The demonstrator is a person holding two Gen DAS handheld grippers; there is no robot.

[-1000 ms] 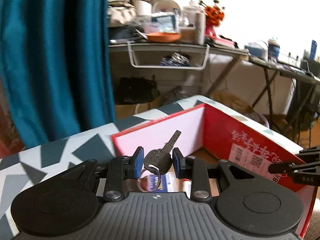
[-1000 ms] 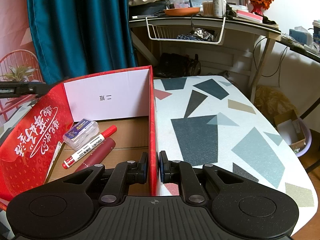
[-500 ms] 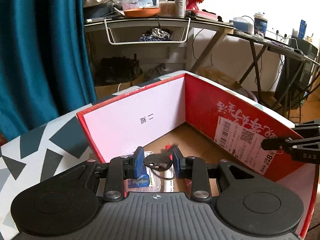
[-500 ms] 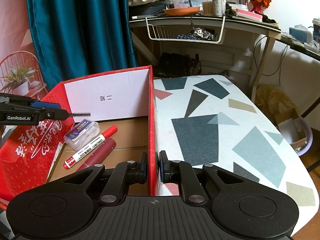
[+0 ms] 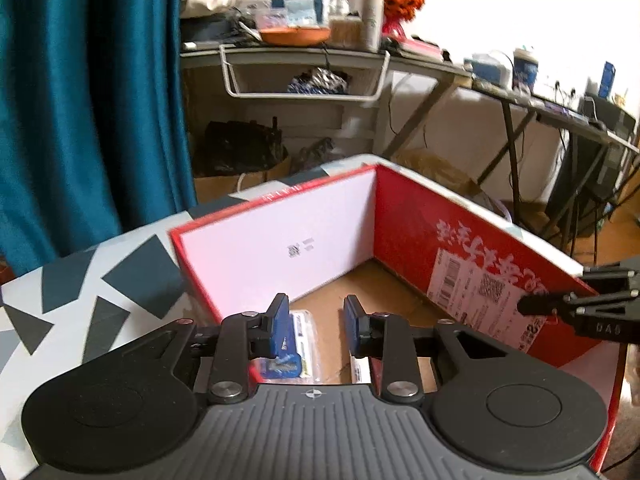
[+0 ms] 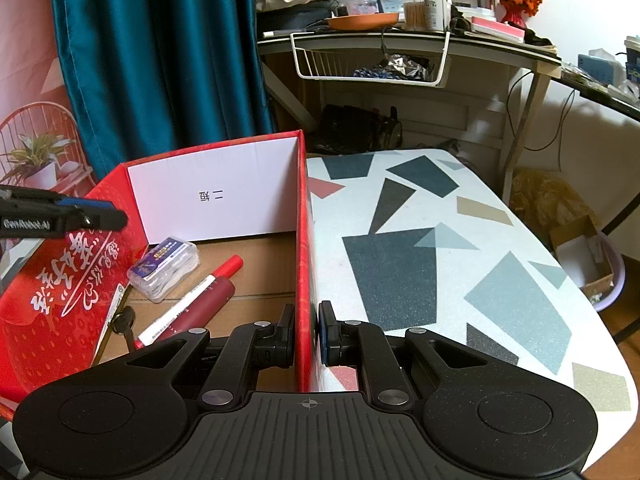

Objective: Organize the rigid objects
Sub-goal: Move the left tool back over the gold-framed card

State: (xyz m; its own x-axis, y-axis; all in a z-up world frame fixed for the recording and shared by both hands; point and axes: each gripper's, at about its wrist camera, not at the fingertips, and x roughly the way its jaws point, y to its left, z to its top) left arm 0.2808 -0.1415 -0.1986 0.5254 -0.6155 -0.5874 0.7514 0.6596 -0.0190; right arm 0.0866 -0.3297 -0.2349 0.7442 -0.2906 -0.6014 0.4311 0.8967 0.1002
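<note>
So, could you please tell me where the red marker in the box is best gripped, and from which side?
Grip the red marker mid-barrel on its white label, coming straight down from above. It lies flat on the box floor with a maroon tube alongside it, apparently touching, so a finger may have to wedge between them. The left gripper is open and nearer, probably better placed.

Red box (image 6: 303,240) with a white inner wall and brown floor; white table (image 6: 440,240) patterned in grey, tan and red shards; teal curtain (image 6: 160,60); maroon tube (image 6: 204,304).

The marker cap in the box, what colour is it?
Red. The marker cap shows best in the right wrist view.
</note>
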